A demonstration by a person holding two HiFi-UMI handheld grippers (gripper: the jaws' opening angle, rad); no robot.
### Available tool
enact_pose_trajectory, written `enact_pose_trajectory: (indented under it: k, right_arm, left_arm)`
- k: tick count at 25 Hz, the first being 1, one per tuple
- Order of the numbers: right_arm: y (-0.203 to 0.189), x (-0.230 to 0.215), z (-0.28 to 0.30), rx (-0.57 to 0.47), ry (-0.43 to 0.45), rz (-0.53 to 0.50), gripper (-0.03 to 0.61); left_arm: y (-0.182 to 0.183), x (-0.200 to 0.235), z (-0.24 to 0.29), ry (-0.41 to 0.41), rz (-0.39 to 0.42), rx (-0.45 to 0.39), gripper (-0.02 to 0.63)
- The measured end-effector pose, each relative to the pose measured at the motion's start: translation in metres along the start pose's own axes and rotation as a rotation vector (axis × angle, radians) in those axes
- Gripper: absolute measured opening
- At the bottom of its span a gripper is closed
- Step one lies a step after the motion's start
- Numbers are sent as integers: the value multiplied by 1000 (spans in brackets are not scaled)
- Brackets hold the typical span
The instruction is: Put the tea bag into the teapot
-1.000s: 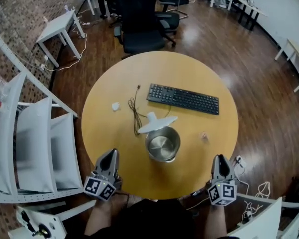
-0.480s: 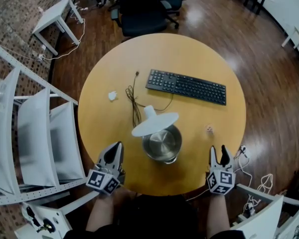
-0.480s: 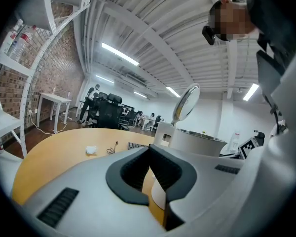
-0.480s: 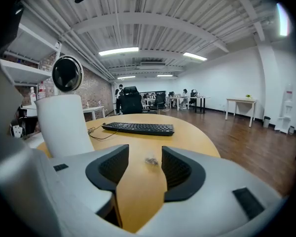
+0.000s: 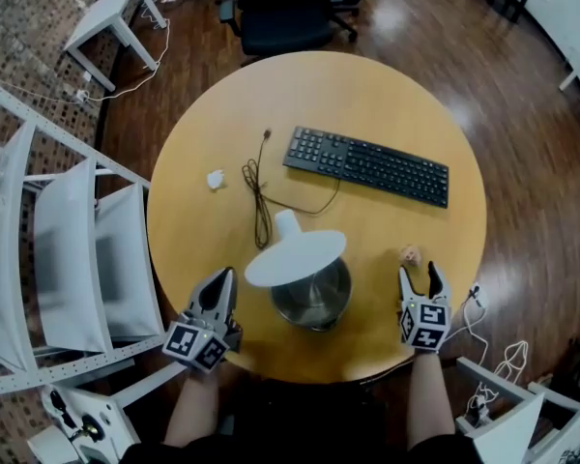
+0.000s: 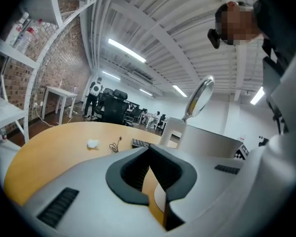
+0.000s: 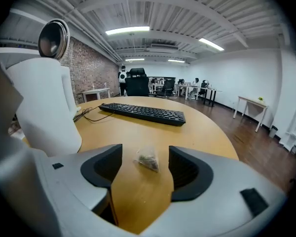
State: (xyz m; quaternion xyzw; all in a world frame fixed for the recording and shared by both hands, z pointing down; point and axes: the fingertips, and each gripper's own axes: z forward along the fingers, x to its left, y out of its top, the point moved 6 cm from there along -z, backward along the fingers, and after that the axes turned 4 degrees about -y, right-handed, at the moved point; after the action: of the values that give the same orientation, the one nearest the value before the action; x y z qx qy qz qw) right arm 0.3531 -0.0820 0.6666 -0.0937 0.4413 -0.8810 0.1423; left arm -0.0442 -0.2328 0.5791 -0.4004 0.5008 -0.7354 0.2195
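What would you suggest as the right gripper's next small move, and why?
Probably ease the right gripper forward until its jaws straddle the tea bag: they have just been opening, stand empty, and the bag lies just ahead on the table.

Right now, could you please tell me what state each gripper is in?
Left gripper: closed, empty.
Right gripper: open, fingers just opened wide; the tea bag lies on the table before them, not gripped.

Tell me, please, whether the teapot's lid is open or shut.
Open: the teapot has its white lid swung up, and the head view looks straight into its shiny metal interior.
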Motion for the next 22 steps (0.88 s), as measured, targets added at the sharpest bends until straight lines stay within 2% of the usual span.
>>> enact_pose_trajectory:
  k: [3, 12, 15, 19, 22]
  right_arm:
    - [2, -4, 10, 19, 13, -16, 296]
    - [-5, -3, 44, 139, 52, -54, 296]
    - [-7, 0, 46, 168, 52, -54, 245]
    - [-8, -2, 44, 177, 38, -59, 83]
    - [-10, -5, 38, 159, 29, -62, 83]
  left_arm:
    - [1, 4, -1, 26, -71, -34, -8]
    - [-11, 3, -11, 101, -93, -9, -6]
    - [-11, 3, -15, 111, -96, -14, -6]
    - [-12, 5, -18, 120, -96, -17, -6]
    - [-12, 4, -17, 112, -86, -22, -8]
